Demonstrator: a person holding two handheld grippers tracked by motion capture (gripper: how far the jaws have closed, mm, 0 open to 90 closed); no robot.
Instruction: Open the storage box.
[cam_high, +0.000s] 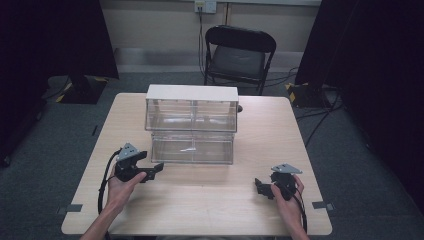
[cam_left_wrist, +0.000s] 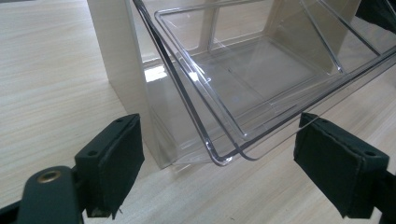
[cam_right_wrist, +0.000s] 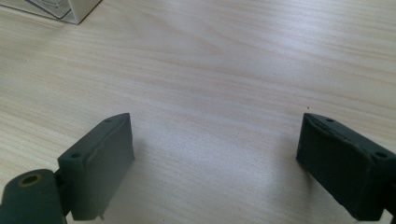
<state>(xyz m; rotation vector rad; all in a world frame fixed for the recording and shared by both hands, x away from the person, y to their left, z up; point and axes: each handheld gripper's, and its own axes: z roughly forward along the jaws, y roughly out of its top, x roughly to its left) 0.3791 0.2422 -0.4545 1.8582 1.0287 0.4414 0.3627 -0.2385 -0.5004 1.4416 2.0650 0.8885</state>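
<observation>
A dim room with grey carpet, dark curtains at both sides and a black folding chair against the far wall surrounds a pale wooden table. Near the table's middle stands a clear plastic drawer cabinet with a white top, its long axis running across the table from left to right and its fronts facing the person. The lower drawer is pulled out toward the near edge (its front wall leans forward in the left gripper view), and what lies inside is hard to make out through the glare. The left gripper sits just beside the drawer's left front corner, pointing right along its front, jaws released and parted with nothing pressed between them. The right gripper rests well apart over bare wood, pointing left, jaws spread and holding nothing; both forearms are cut off by the bottom edge
</observation>
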